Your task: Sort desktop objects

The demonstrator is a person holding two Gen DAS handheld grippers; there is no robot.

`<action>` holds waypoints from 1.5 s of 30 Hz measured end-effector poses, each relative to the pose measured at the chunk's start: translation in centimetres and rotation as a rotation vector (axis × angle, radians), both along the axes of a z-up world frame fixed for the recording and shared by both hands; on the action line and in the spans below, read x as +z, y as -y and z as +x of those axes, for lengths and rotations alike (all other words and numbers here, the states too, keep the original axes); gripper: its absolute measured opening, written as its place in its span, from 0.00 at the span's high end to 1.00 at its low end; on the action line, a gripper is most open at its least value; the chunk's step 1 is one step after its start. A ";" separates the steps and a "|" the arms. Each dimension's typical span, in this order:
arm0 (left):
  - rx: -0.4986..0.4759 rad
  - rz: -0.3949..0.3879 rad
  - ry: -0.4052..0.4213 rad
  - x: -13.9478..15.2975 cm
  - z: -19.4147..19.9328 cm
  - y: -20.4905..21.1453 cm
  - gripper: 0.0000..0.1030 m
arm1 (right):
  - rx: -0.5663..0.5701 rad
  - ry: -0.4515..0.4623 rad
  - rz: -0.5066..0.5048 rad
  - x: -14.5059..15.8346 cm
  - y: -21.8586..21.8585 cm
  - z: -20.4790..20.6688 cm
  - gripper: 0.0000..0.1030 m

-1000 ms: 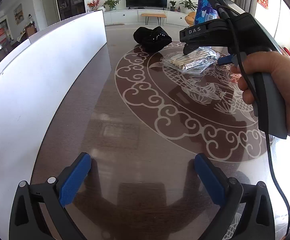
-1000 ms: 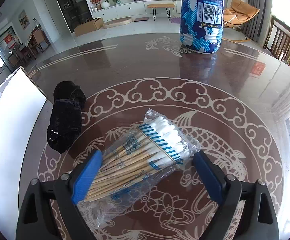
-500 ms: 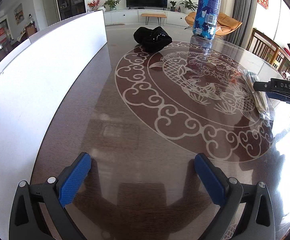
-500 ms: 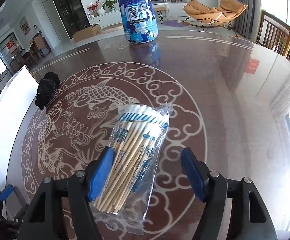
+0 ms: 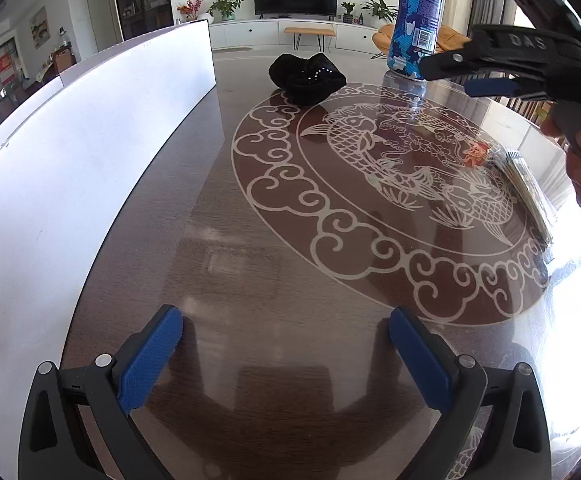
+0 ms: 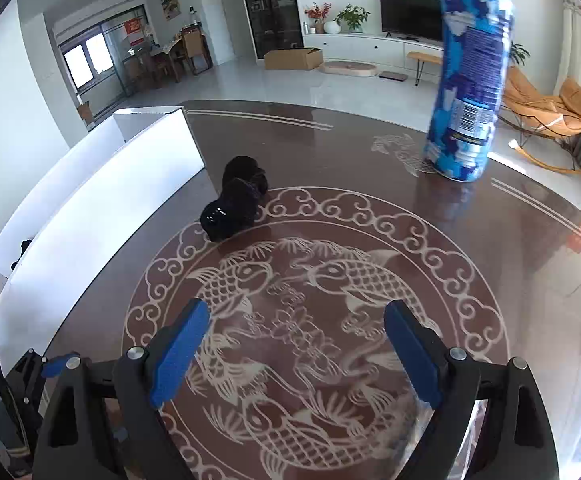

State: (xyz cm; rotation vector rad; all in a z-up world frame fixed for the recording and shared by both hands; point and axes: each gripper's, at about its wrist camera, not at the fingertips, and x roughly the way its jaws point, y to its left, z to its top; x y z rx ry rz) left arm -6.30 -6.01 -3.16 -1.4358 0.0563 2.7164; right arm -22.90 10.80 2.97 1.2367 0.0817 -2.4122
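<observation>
A clear bag of cotton swabs [image 5: 528, 188] lies at the right edge of the brown patterned table [image 5: 274, 264]. A black cloth bundle [image 5: 308, 76] lies at the far side near the white board; it also shows in the right wrist view [image 6: 236, 206]. A tall blue and white canister [image 5: 416, 20] stands upright at the back, and shows in the right wrist view [image 6: 470, 80]. My left gripper [image 5: 286, 344] is open and empty over the near table. My right gripper [image 6: 296, 346] is open and empty above the fish pattern, raised at the right in the left wrist view [image 5: 486, 76].
A long white board [image 5: 82, 152] stands along the table's left side, also in the right wrist view [image 6: 102, 200]. Chairs [image 6: 546, 112] and living-room furniture stand beyond the table.
My right gripper let go of the cotton swab bag at the table's right edge, opened wide, lifted and turned toward the black bundle and canister. My left gripper stayed still.
</observation>
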 end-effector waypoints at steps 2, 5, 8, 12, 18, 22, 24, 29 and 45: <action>0.000 0.000 0.000 0.0 0.0 0.0 0.00 | 0.038 0.027 -0.006 -0.6 3.8 -2.9 0.13; 0.000 -0.001 -0.001 0.0 0.1 0.0 0.00 | 0.049 0.080 0.025 -2.0 8.3 -6.9 0.13; 0.000 0.000 0.000 0.0 0.1 0.0 0.00 | 0.032 0.082 0.075 -3.0 10.8 -9.2 0.30; -0.002 0.000 0.000 0.0 0.0 0.0 0.00 | 0.035 0.145 0.113 -4.9 11.6 -9.6 0.61; -0.002 0.000 0.000 0.0 0.0 0.0 0.00 | 0.055 0.177 0.036 -5.2 9.4 -3.0 0.62; 0.003 -0.001 0.008 0.1 0.5 0.0 0.00 | 0.044 0.262 -0.072 -5.9 6.6 3.0 0.62; 0.000 0.005 0.017 0.1 0.9 -0.3 0.00 | 0.068 0.286 -0.128 -6.1 5.8 5.8 0.61; -0.055 0.072 0.036 0.6 2.0 -1.2 0.00 | 0.082 0.210 -0.187 -4.8 3.7 10.6 0.27; -0.102 0.180 -0.054 3.0 1.1 -5.0 0.00 | -0.270 0.012 -0.025 -3.0 -14.2 11.8 0.02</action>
